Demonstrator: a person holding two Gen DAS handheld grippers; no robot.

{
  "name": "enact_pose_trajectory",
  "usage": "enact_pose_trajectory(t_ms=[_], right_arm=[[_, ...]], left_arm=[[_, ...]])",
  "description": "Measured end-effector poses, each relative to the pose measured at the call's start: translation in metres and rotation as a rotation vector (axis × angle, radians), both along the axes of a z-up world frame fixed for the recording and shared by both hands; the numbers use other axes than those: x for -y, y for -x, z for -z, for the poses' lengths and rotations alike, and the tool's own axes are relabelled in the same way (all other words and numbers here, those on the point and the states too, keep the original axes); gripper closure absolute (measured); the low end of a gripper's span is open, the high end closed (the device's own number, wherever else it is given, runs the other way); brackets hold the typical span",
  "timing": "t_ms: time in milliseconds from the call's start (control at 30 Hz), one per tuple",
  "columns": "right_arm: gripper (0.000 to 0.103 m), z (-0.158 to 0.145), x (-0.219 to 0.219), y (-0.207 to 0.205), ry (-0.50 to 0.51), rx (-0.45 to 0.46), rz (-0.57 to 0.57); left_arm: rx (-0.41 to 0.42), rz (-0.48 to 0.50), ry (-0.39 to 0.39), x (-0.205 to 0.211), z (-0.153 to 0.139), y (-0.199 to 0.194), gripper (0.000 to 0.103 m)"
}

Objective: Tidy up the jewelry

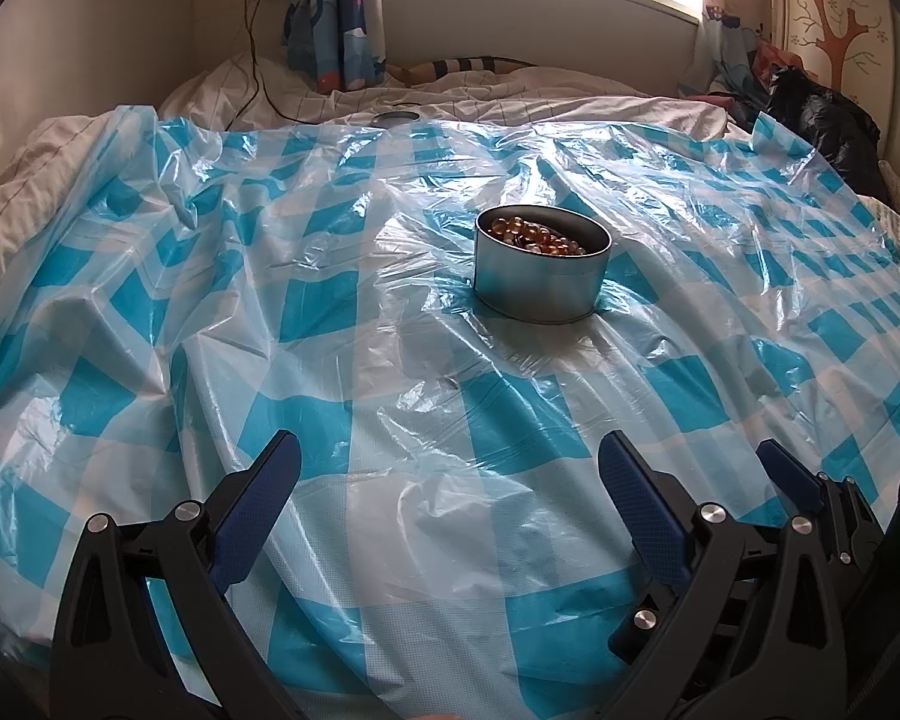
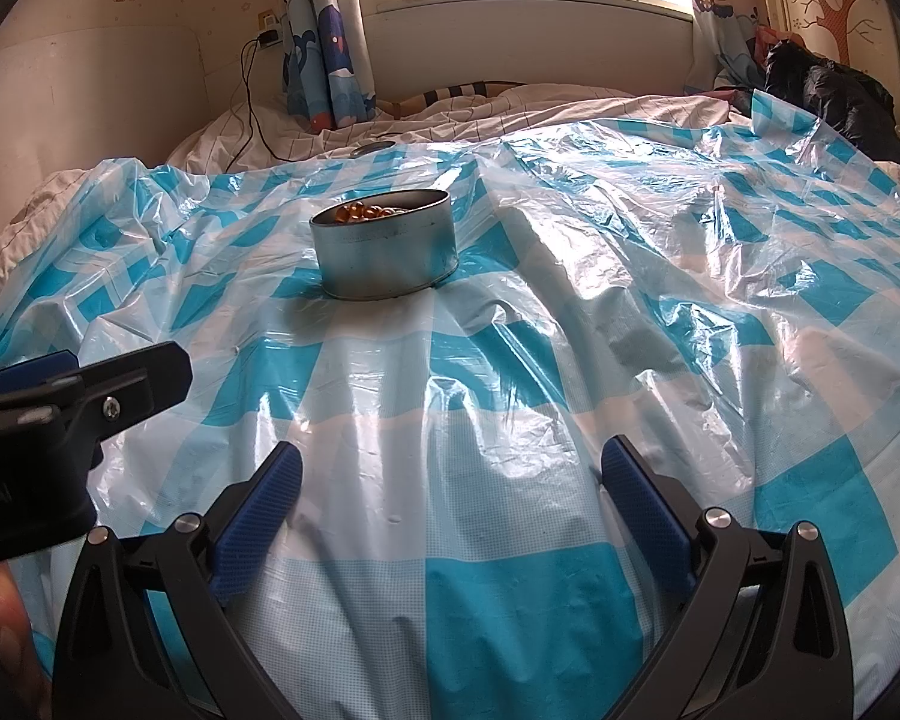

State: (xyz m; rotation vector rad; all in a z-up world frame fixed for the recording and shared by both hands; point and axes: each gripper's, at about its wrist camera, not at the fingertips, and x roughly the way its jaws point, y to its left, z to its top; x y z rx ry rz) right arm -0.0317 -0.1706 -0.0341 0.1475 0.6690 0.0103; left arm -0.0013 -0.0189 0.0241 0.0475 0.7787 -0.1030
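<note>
tin: round metal tin (image 1: 540,267) sits mid-bed on the blue-checked plastic sheet (image 1: 390,420), lid off, amber beads (image 1: 534,235) piled inside to near the rim
lid: round lid (image 1: 396,117) far behind the tin at the sheet's far edge, well apart
left hand-held gripper (image 1: 450,480): spread wide, empty, near edge, tin ahead and slightly right
right hand-held gripper (image 2: 450,480): spread wide, empty, tin far-left of it
risk 1: soft bed under slick crinkled sheet; a side push could tilt the tin and spill beads
risk 2: beads small and glossy, could slip from pads and roll into folds
risk 3: grippers side by side, may collide on reaching for the tin
risk 4: fingertip could snag the plastic and drag the tin
</note>
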Motion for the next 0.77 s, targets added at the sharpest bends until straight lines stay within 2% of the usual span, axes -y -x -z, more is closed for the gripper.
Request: enact_pose_trajectory(t_ms=[200, 300, 433, 500, 633, 767], right_arm=[[0.007, 0.000, 0.000, 0.000, -0.001, 0.000, 0.000], [0.007, 0.000, 0.000, 0.000, 0.000, 0.000, 0.000], [0.007, 0.000, 0.000, 0.000, -0.001, 0.001, 0.000], [0.007, 0.000, 0.000, 0.000, -0.002, 0.001, 0.000], [0.007, 0.000, 0.000, 0.001, -0.003, 0.002, -0.001], [0.007, -0.001, -0.001, -0.001, -0.007, 0.005, -0.002]], left_arm=[[0.005, -0.043, 0.031, -0.008, -0.001, 0.000, 0.008], [0.045, -0.041, 0.065, -0.013, -0.006, 0.004, 0.008], [0.075, -0.006, 0.003, 0.000, -0.007, 0.008, 0.008], [0.041, 0.012, -0.010, 0.005, -0.003, 0.005, 0.008], [-0.065, 0.023, 0.014, 0.004, 0.008, -0.005, 0.008], [-0.088, -0.004, 0.041, -0.003, 0.014, -0.008, 0.008]])
